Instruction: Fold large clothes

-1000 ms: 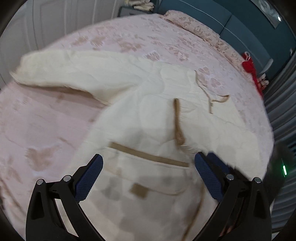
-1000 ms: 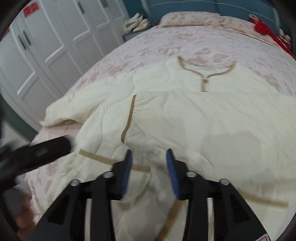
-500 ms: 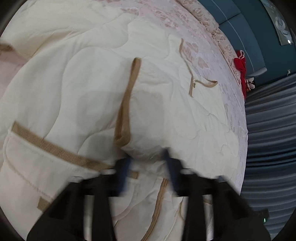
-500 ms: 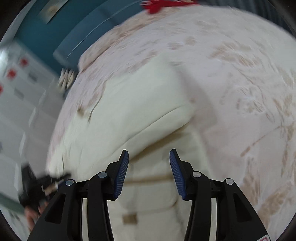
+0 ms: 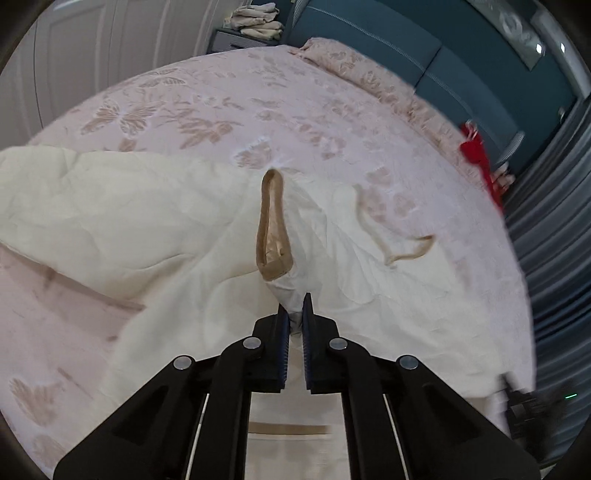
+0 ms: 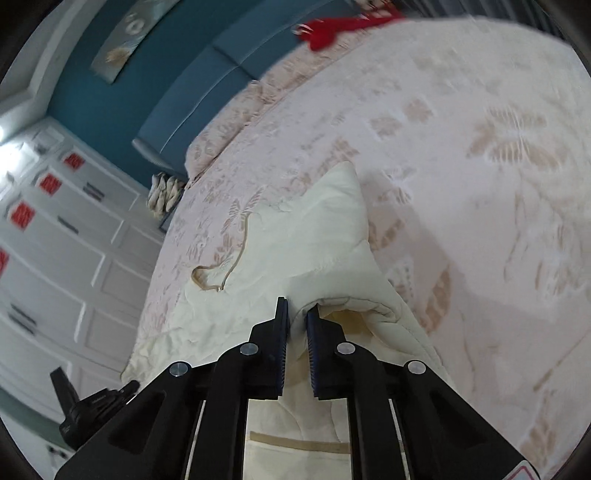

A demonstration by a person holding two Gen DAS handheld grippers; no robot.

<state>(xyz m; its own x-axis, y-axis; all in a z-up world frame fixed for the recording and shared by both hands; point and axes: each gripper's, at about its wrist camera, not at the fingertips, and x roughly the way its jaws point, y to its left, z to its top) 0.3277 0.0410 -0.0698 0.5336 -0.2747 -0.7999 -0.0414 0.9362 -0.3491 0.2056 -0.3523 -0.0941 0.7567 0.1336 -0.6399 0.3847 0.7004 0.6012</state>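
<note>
A cream quilted jacket (image 5: 155, 221) with tan trim lies spread on the pink floral bedspread (image 5: 229, 110) of the bed, its tan-edged neckline (image 5: 391, 236) toward the pillows. The left hand-held gripper (image 5: 294, 317) is clenched on a pinch of the cream fabric just below a tan-bound sleeve cuff (image 5: 273, 229), which stands up open above the blue pads; its jaws have just been closing onto the cloth. The right hand-held gripper (image 6: 297, 325) has also just been closing and grasps a rolled fold of the same jacket (image 6: 314, 229) near its edge, fabric bunched between the pads. A tan pocket band (image 6: 299, 443) shows under the right gripper's frame. No brand or readable writing appears: the red squares (image 6: 22, 216) on the white wardrobe doors (image 6: 74, 266) are too blurred to read. A teal padded headboard (image 5: 443, 62) backs the bed, a red object (image 5: 476, 155) lies at its far side, and folded pale cloths (image 5: 255, 22) sit stacked on a nightstand. At the lower left of the right wrist view, the other black gripper (image 6: 92, 406) is visible beside the jacket's edge.
</note>
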